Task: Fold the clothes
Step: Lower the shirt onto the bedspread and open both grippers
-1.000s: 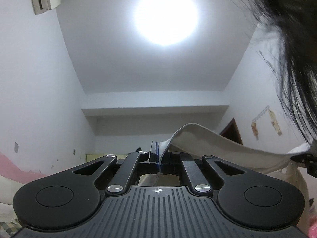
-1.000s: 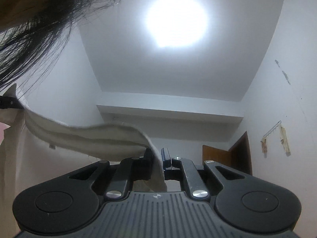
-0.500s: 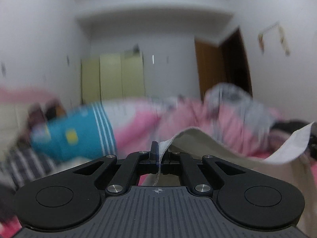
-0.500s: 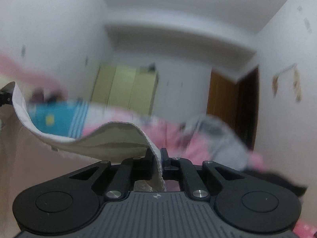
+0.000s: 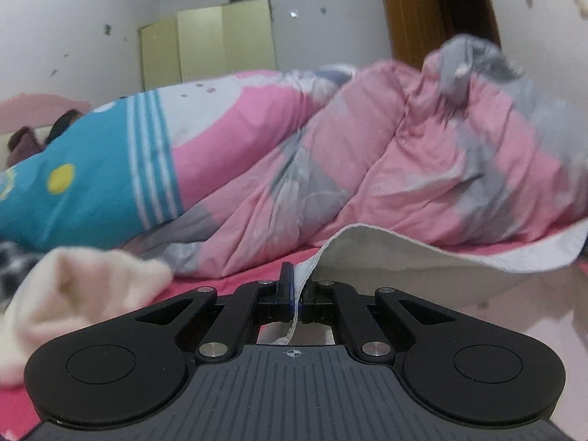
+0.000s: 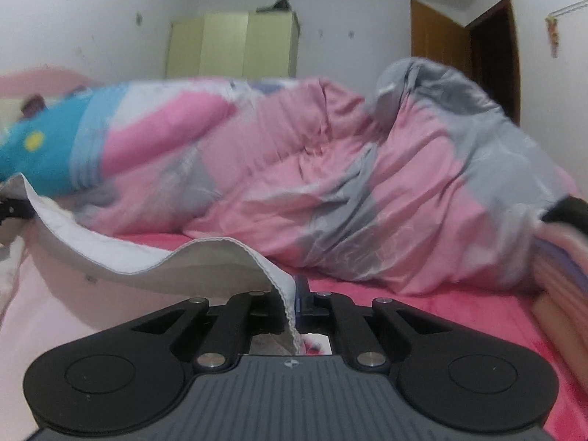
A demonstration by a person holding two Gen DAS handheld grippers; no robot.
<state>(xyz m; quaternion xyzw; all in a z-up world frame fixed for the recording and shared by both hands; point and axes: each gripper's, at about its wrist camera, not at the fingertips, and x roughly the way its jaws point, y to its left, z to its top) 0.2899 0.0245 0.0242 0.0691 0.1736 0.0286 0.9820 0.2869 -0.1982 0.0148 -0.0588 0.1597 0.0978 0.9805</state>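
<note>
A white garment (image 5: pixel 422 253) hangs stretched between the two grippers, its hemmed edge sagging in a curve. My left gripper (image 5: pixel 294 283) is shut on one end of that edge, and the cloth runs off to the right. In the right wrist view the same white garment (image 6: pixel 154 261) runs off to the left, with my right gripper (image 6: pixel 296 290) shut on its other end. Both grippers point slightly down over a pink bed sheet (image 6: pixel 441 312). The rest of the garment drops below the grippers, out of sight.
A bulky pink, grey and blue quilt (image 5: pixel 349 154) is heaped across the bed ahead. A cream fleece item (image 5: pixel 73 290) lies at the left. A pale green wardrobe (image 6: pixel 231 44) and a brown door (image 6: pixel 437 36) stand at the far wall. Folded striped cloth (image 6: pixel 562 275) sits at the right.
Both grippers swung down from facing the ceiling and lamp to facing the bed and quilt, carrying the white garment with them. The hair seen at the frame edges is gone.
</note>
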